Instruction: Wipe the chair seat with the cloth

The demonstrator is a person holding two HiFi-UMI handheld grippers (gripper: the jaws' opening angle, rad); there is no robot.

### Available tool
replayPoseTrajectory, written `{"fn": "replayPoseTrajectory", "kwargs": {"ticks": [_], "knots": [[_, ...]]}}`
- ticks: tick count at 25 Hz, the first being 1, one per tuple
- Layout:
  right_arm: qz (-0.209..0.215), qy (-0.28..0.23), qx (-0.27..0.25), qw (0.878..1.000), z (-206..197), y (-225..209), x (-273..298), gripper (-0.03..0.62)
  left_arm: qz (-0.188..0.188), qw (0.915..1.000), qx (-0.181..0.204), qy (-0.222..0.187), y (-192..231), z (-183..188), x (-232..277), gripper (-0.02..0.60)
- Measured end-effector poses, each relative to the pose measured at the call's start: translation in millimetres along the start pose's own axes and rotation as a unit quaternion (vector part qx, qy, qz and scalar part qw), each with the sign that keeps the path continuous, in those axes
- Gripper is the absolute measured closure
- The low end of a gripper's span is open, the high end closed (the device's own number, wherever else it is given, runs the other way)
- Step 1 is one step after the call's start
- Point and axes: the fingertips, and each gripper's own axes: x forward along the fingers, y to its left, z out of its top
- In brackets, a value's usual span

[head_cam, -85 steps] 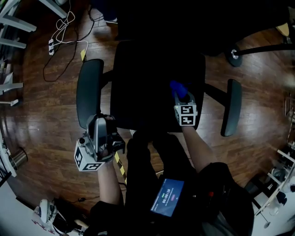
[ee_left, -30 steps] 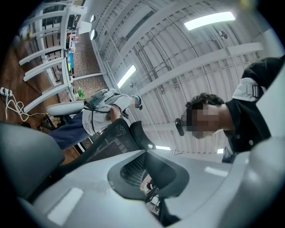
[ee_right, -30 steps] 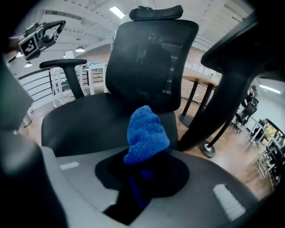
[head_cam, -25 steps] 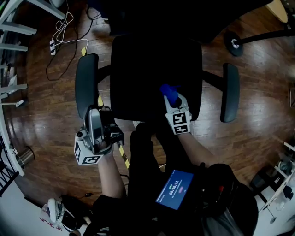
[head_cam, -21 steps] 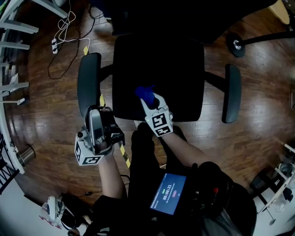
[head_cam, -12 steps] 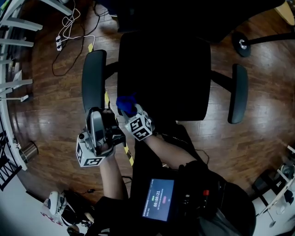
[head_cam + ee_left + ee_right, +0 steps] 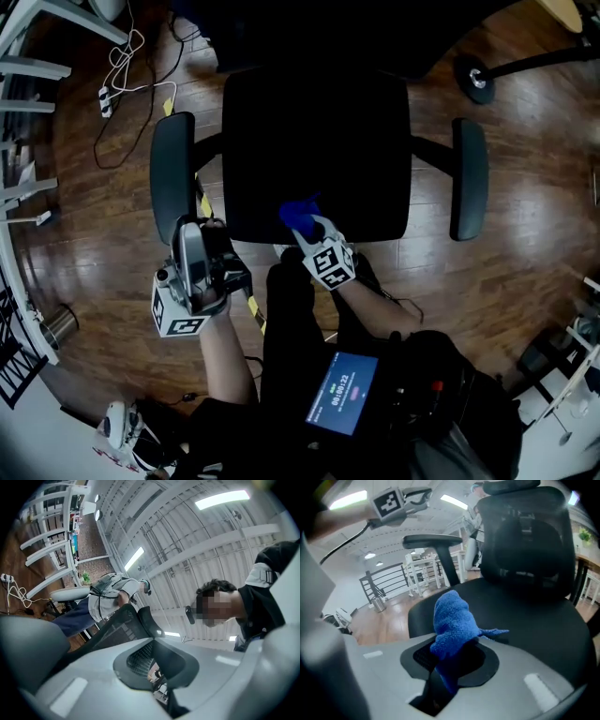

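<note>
The right gripper (image 7: 308,223), clamped on the blue cloth (image 7: 298,212), has swept back right along the chair seat (image 7: 319,131) front, so wiping continues; the left gripper (image 7: 192,234) is closed and empty.

The seat (image 7: 316,131) lay open ahead of the right gripper (image 7: 307,225), which stood at its front edge. The left armrest (image 7: 172,178) and right armrest (image 7: 469,178) flanked it, each apart from the seat. The backrest (image 7: 525,531) walled the far side.
</note>
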Motion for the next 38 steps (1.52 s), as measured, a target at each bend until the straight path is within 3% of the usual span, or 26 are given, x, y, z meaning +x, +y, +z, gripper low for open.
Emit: {"fn": "replayPoseTrajectory", "kwargs": {"ticks": [6,10,19,23,26,29,35,38], "knots": [[-0.143,0.022,0.052,0.988,-59.6,-126.7,-116.9,0.497,-0.016,0.9997,-0.015,0.005,-3.5,-13.3,16.4,0.588],[-0.212,0.014,0.081,0.974,-72.4,-169.9,-161.8,0.497,-0.019,0.9995,-0.023,0.007,-3.7,-17.8,20.2,0.588],[-0.227,0.009,0.096,0.969,-72.2,-183.5,-162.4,0.497,-0.011,0.9997,-0.017,0.011,-1.8,-23.3,20.5,0.588],[-0.217,-0.002,0.133,0.967,-64.2,-189.9,-162.6,0.499,-0.010,0.9998,-0.012,0.008,-7.7,-21.7,26.7,0.588],[-0.191,-0.054,0.127,0.972,-16.6,-187.0,-175.3,0.499,-0.014,0.9998,-0.006,0.010,-25.6,-17.0,39.8,0.588],[-0.142,-0.151,0.146,0.967,63.5,-173.1,-204.6,0.499,-0.018,0.9998,-0.005,0.009,-49.1,-7.4,55.1,0.588],[-0.022,-0.311,0.173,0.934,206.6,-116.5,-321.1,0.499,-0.023,0.9994,-0.023,0.008,-127.0,8.4,69.0,0.588],[0.023,-0.375,0.147,0.915,277.1,-99.1,-374.5,0.499,-0.043,0.9988,-0.022,-0.010,-161.5,29.8,77.3,0.588]]}}
